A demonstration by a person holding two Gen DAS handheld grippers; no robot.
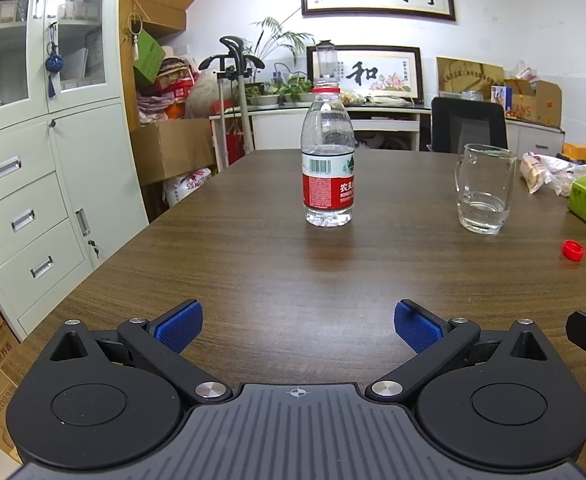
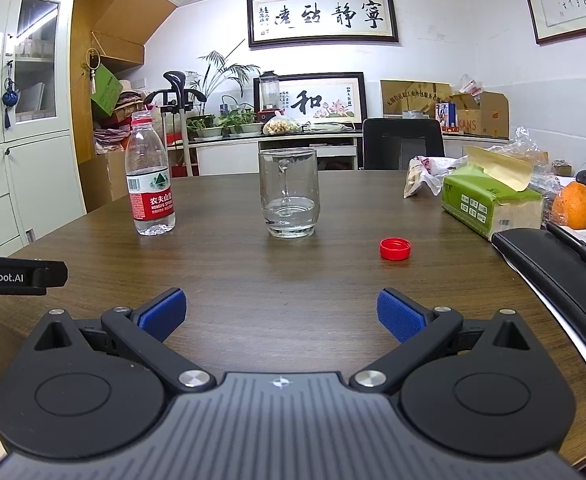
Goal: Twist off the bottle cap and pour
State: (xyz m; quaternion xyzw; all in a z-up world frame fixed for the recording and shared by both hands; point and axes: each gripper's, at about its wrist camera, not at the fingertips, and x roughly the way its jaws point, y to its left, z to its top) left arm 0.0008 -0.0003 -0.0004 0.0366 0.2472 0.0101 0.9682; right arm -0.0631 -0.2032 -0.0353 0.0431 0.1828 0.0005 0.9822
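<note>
Right wrist view shows the bottle (image 2: 150,184) upright at far left on the table (image 2: 293,280), its red cap (image 2: 395,249) lying off to the right, apart from the glass (image 2: 289,194) between them. The glass holds a shallow layer of water, and the bottle looks nearly empty. By that evidence, unscrewing and pouring look done; recapping may remain, though the task doesn't ask for it. Both the left gripper (image 1: 297,326) and right gripper (image 2: 281,314) hover near, jaws spread wide, holding nothing. Dark woodgrain tabletop; a tissue pack (image 2: 489,204) sits right, cabinets (image 1: 33,140) stand left, and framed calligraphy (image 2: 321,18) hangs on the far wall.
</note>
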